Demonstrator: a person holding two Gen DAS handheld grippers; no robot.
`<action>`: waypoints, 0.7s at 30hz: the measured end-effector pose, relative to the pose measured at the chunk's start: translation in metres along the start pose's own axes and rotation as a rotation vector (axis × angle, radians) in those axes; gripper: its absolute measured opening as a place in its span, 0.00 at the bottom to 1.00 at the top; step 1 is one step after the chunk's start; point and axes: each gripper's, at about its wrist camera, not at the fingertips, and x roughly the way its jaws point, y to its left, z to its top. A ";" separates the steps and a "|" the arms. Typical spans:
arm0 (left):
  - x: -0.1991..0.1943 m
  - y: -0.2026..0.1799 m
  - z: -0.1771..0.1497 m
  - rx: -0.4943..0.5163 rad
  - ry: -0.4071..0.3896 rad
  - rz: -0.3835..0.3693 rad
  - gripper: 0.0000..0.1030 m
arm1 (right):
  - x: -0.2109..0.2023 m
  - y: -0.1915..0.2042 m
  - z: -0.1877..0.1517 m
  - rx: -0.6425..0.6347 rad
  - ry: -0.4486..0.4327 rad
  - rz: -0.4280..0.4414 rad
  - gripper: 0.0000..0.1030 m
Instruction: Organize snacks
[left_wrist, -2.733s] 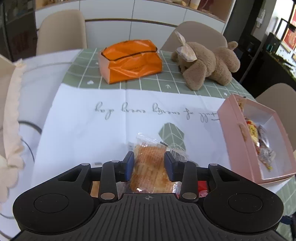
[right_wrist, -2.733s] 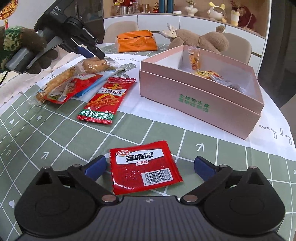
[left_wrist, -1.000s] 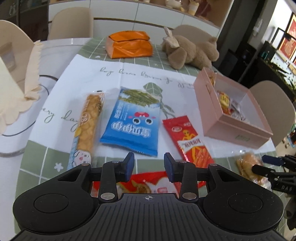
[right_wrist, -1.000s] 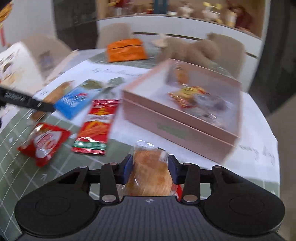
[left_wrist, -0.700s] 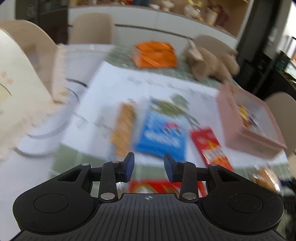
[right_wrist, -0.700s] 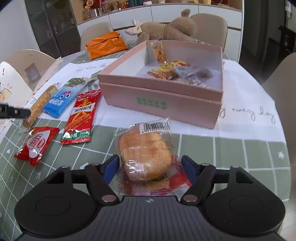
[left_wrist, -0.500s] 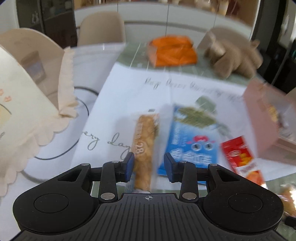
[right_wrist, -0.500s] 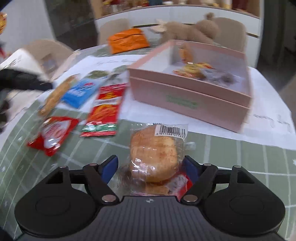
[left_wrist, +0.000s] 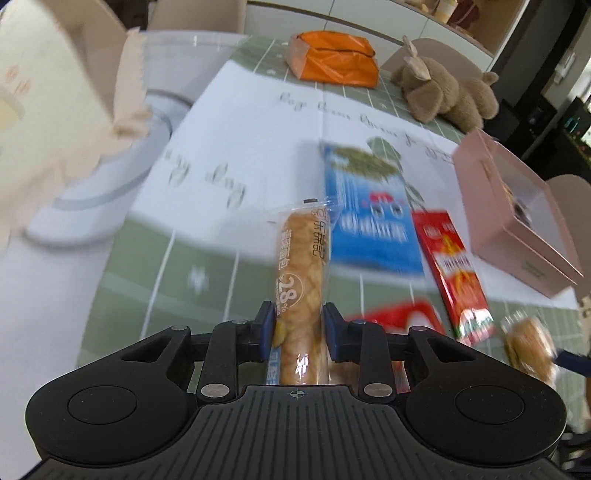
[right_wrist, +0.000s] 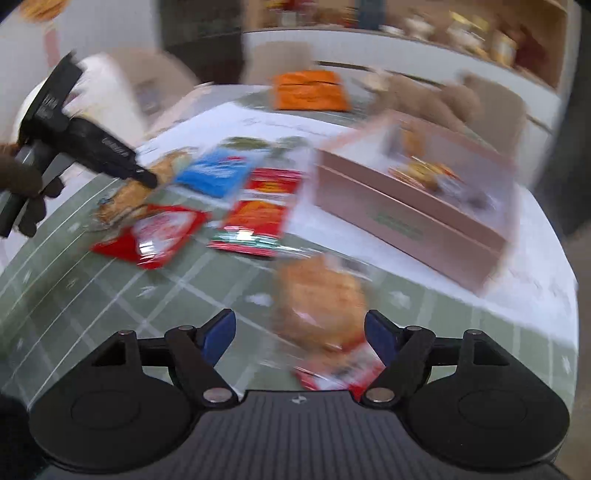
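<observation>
Now: left gripper (left_wrist: 298, 330) takes up the long bread stick (left_wrist: 301, 280) while the right gripper (right_wrist: 301, 332) stands released over the round bun (right_wrist: 321, 291).

Detail: the left jaws have just been closing and their pads clasp the wrapped stick, which points toward the blue packet (left_wrist: 371, 210). Right jaws are spread, the bun lying loose on the table (right_wrist: 92, 280) between them. Next, by judgement, the stick must be carried across to the pink box (right_wrist: 410, 218), well apart at the right; that box already holds several small wrapped snacks, blurred. Red packets (right_wrist: 258, 210) remain outside it.

Pink box (left_wrist: 517, 236) blocks right — left bare.
</observation>
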 end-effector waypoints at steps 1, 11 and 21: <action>-0.005 0.001 -0.007 -0.008 0.008 -0.012 0.32 | 0.003 0.012 0.004 -0.049 -0.003 0.018 0.75; -0.026 -0.009 -0.060 -0.027 0.113 -0.160 0.32 | 0.072 0.090 0.040 -0.324 -0.015 -0.059 0.75; -0.036 0.009 -0.056 -0.119 -0.017 0.085 0.31 | 0.072 0.075 0.078 -0.094 -0.033 0.098 0.76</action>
